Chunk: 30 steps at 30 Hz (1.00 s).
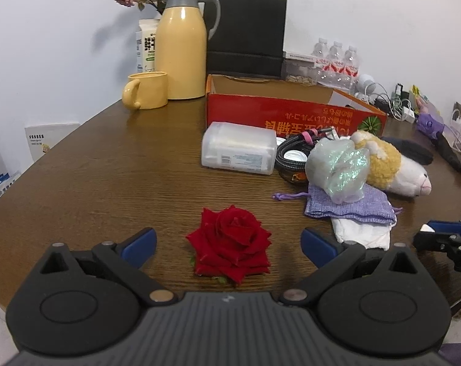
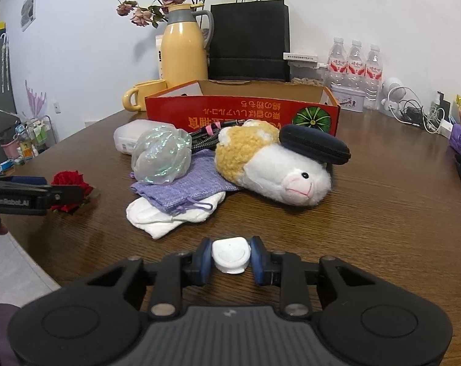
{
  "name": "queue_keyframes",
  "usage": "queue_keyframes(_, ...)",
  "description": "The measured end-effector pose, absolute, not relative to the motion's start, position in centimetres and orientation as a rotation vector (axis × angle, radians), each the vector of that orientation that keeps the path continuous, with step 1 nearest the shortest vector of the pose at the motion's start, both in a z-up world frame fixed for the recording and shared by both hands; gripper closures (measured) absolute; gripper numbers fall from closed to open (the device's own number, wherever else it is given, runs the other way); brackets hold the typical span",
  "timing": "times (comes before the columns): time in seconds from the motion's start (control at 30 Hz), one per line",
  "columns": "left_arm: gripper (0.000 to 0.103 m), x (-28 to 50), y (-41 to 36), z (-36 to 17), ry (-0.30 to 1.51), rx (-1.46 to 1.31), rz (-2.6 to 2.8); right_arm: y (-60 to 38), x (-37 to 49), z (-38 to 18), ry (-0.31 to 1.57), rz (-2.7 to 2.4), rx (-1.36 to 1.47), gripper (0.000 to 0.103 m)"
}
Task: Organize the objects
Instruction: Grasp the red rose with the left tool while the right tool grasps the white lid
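At the table's (image 1: 114, 164) near edge, the left gripper (image 1: 229, 241) stands wide open around a red rose (image 1: 232, 242) without touching it. The right gripper (image 2: 230, 257) pinches a small white clip (image 2: 230, 254). Further in lie a pile of cloths (image 2: 175, 210), a plush toy (image 2: 273, 164) and, toward the far edge, a red box (image 2: 242, 116).

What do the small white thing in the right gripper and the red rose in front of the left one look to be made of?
White piece: smooth, matte, moulded edges, probably hard plastic. Red rose: velvety, deep-red layered petals with no stem showing; real or fabric, I can't tell.
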<state>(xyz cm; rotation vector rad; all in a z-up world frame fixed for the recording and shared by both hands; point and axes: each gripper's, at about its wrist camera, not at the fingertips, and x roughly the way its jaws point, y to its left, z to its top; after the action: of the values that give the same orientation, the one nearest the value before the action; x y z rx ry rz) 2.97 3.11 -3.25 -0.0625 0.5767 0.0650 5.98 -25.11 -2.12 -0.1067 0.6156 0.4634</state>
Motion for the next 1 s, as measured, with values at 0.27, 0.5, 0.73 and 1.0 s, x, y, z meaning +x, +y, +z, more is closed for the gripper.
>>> queue_keyframes(0.27, 0.063, 3.2, 3.4, -3.5, 0.574, -0.091, 0.061, -25.6, 6.0, -1.9, 0.588, 0.488, -0.081, 0.077)
queue_keyframes(0.5, 0.063, 4.4, 3.3, 0.2, 0.452, -0.079, 0.039, -26.0, 7.3, 0.5, 0.470, 0.483, -0.092, 0.077)
queue_keyframes(0.73, 0.063, 9.4, 2.1, 4.8, 0.329, -0.118, -0.014, -24.8, 11.9, 4.5, 0.309, 0.469, -0.093, 0.077)
queue_keyframes(1.0, 0.064, 18.6, 0.3, 7.1, 0.305, -0.155, -0.015, -22.4, 20.5, 7.9, 0.245, 0.451, -0.034, 0.077)
